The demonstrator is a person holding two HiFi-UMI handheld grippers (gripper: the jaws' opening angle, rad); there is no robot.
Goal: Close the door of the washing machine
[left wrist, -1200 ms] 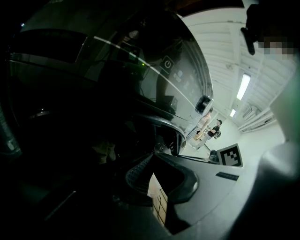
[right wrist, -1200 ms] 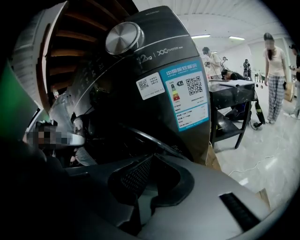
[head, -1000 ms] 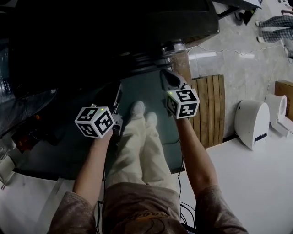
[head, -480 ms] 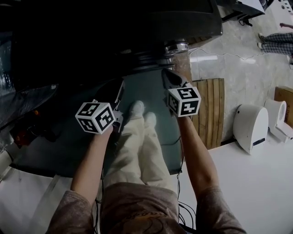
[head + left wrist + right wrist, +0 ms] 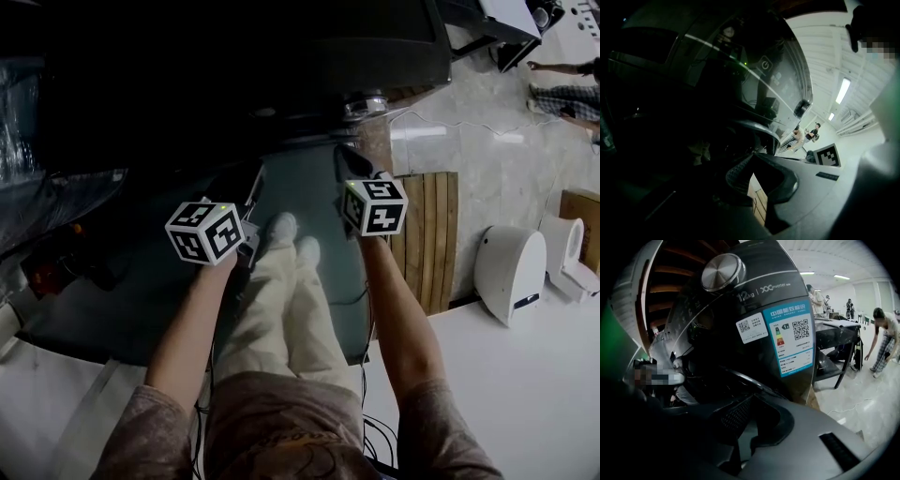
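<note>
The dark washing machine (image 5: 281, 56) fills the top of the head view. In the right gripper view its front (image 5: 754, 319) shows a silver knob (image 5: 723, 271) and a blue-and-white label (image 5: 792, 341) above the round door (image 5: 717, 362), which is too dark to read as latched or ajar. My left gripper (image 5: 251, 192) hangs shut and empty in front of the machine's lower left. My right gripper (image 5: 349, 161) is shut and empty close to the machine's right front, below the knob (image 5: 366, 101). The left gripper view shows the control panel (image 5: 765, 63) and the door's ring (image 5: 754, 126).
I stand on a grey-green mat (image 5: 309, 187). A slatted wooden board (image 5: 427, 234) lies to its right, then a white rounded device (image 5: 511, 262) and a white surface (image 5: 525, 375). People stand at the far right (image 5: 562, 84). A black table (image 5: 834, 343) stands beside the machine.
Both grippers keep their places and stay shut. The head view has shifted a little, and the person at the far right has moved.
</note>
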